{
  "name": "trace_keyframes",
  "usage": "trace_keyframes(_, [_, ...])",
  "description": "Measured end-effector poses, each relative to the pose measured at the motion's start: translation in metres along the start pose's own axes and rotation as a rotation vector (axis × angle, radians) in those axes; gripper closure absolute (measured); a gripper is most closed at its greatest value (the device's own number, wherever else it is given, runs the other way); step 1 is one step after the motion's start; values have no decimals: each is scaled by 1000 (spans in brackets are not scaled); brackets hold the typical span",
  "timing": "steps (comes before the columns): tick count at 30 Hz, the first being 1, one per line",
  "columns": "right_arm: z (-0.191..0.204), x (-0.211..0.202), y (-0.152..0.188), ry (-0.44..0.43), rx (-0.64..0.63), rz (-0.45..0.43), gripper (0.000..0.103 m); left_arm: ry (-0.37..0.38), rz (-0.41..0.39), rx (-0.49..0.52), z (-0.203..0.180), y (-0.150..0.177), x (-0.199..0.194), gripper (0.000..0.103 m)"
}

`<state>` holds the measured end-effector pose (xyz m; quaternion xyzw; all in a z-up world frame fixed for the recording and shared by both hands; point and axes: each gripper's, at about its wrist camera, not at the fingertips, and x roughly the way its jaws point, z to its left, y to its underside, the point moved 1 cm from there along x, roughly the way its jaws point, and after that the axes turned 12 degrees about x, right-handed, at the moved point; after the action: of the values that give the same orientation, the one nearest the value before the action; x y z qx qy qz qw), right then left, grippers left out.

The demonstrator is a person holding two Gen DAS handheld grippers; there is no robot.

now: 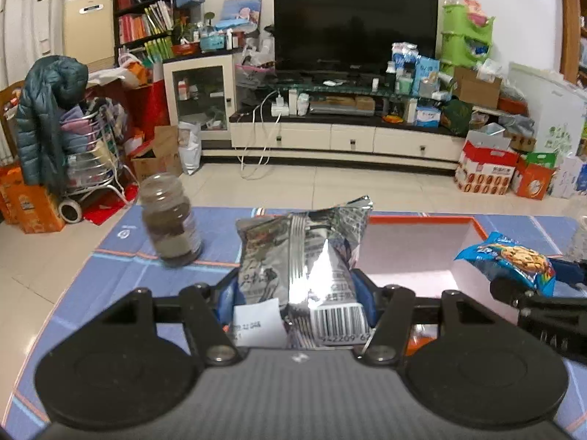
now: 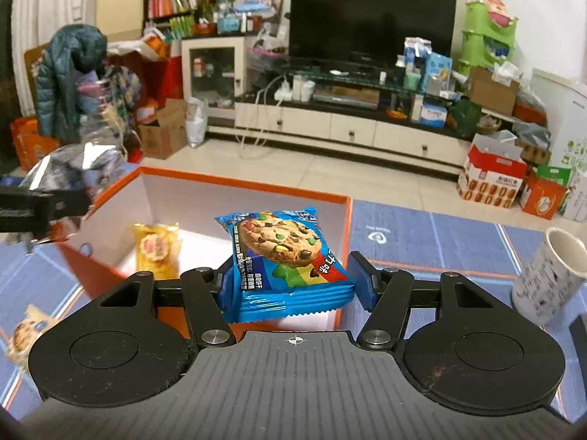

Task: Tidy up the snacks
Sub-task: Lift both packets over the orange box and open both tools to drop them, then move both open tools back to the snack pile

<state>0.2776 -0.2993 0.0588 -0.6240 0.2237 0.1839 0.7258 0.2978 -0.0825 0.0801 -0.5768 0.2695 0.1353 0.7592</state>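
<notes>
We hold the silver snack bag (image 1: 304,275) upright, long axis pointing away, clamped in our left gripper (image 1: 299,293); our right gripper (image 2: 293,278), angled downward, pinches the blue cookie packet (image 2: 286,260) above the orange box (image 2: 242,183).

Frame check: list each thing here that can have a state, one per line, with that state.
Left gripper: shut on silver packet, held up.
Right gripper: shut on blue cookie packet, over the box.
Box: open, lidless.
Yellow packet: in the box.
Jar: upright on the mat, blurred.
Cup: tilted, looks empty.
TV: off.
</notes>
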Motion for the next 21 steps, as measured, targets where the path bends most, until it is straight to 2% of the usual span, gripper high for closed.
trace_keyframes(2, [4,17,-10,13,-10,10,55,19,19,-1,-5,-9,22,41])
trace_keyframes(3, [6,25,-13,22,-15,19,54,35,32,3,-8,-12,33,35])
trace_keyframes(4, [8,33,-17,28,-24,36,53,41,40,0,-9,-14,41,21])
trace_keyframes(5, [10,40,-20,31,-26,48,48,32,53,-6,-9,-14,45,16])
trace_keyframes(7, [11,37,-26,36,-8,23,46,23,26,-1,-7,-15,35,8])
trace_keyframes(9, [9,17,-26,8,15,-29,41,31,-26,14,-2,-11,11,8])
trace_keyframes(11, [4,-8,-20,0,28,-79,29,36,-37,2,11,2,-14,7])
trace_keyframes(14, [-9,-54,6,0,45,-135,26,30,-46,-48,34,31,-51,7])
trace_keyframes(19, [-32,-113,77,25,110,-111,24,-39,10,-158,61,104,-96,6])
trace_keyframes(21, [-39,-127,99,36,122,-85,23,-33,39,-198,60,131,-104,6])
